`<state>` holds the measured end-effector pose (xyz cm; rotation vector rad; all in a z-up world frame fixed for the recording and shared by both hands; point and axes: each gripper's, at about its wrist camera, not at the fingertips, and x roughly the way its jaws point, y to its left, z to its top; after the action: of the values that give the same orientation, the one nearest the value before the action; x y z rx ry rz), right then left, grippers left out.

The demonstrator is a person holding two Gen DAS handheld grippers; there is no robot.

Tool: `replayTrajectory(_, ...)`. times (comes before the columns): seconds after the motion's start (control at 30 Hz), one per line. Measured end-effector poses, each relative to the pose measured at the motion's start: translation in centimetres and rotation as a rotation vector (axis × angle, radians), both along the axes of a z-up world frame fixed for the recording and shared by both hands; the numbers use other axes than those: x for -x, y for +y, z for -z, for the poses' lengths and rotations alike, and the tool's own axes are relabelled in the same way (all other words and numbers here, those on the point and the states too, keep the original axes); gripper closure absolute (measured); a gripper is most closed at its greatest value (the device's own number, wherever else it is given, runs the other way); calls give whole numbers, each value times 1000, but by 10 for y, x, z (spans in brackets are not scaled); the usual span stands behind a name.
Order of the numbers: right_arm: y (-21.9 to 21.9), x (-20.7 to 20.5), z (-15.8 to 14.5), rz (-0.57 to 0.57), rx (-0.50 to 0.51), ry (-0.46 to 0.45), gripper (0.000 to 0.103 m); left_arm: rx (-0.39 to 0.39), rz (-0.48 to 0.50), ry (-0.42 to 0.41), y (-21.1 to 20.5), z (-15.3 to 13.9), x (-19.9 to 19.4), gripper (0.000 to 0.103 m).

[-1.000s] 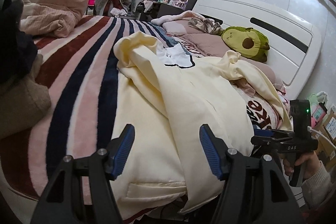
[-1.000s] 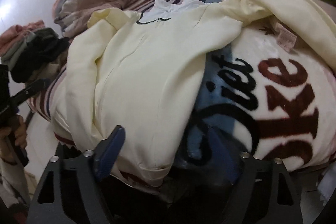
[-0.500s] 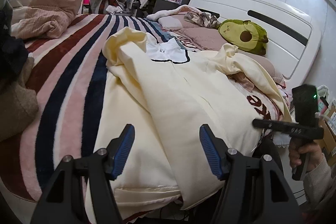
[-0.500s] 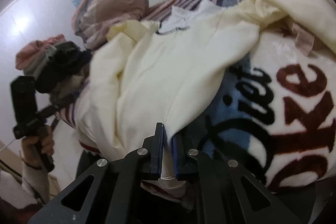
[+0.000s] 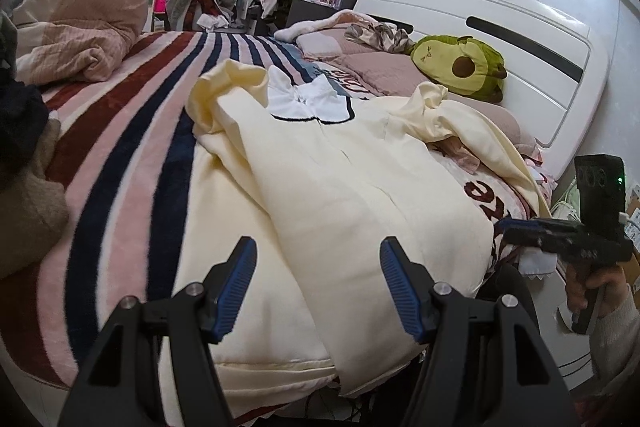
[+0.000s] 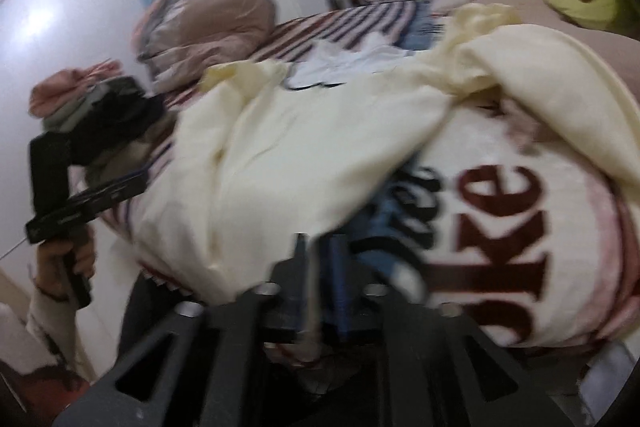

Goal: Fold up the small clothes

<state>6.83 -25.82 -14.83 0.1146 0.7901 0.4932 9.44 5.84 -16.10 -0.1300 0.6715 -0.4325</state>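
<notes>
While the left gripper point(image 5: 318, 283) hovers with jaws apart over the garment's hem, the right gripper point(image 6: 320, 267), tilted downward at the bed's edge, is opening, a fold of hem between its blurred pads. The cream jacket point(image 5: 340, 187) lies rumpled across the striped blanket point(image 5: 120, 147), white collar point(image 5: 308, 103) far from the grippers. Beside it, letters "ke" point(image 6: 504, 227) are readable.

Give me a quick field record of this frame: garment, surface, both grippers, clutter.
garment: cream top with white collar, spread unfolded, hem hanging over bed edge
surface: striped blanket on bed
left gripper: open, hovering above the hem, holding nothing
right gripper: jaws opening at the garment's right edge; view blurred, contact unclear
clutter: avocado plush by white headboard; pink duvet far left
</notes>
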Motion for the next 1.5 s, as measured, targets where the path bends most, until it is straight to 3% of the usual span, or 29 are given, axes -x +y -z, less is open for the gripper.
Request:
replayTrajectory(0.03,11,0,0,-34,-18,-4,65,1,-6,-7,3,-2,2,43)
replayTrajectory(0.1,32,-4,2,-97,-40,-1,64,2,-20,-18,9,-5,6,43)
replayTrajectory(0.33,129,-23,2,-283,9,-56,65,12,-90,-63,40,-12,23,42)
replayTrajectory(0.53,183,-47,10,-272,157,-110,59,15,-152,-94,72,-13,33,38)
replayTrajectory(0.67,208,-62,19,-244,279,-136,46,28,-158,-103,86,-10,31,38)
replayTrajectory(0.83,226,-70,32,-196,416,-159,49,66,-148,-99,95,-4,20,37)
replayTrajectory(0.87,226,-71,34,-176,450,-170,69,72,-144,-96,96,-2,17,37)
replayTrajectory(0.93,217,-75,32,-130,477,-181,95,77,-139,-91,95,0,13,37)
replayTrajectory(1.17,166,-95,13,-62,422,-143,102,83,-113,-90,91,4,1,37)
replayTrajectory(1.5,95,-149,-3,-6,153,-4,102,67,-86,-78,77,3,-5,37)
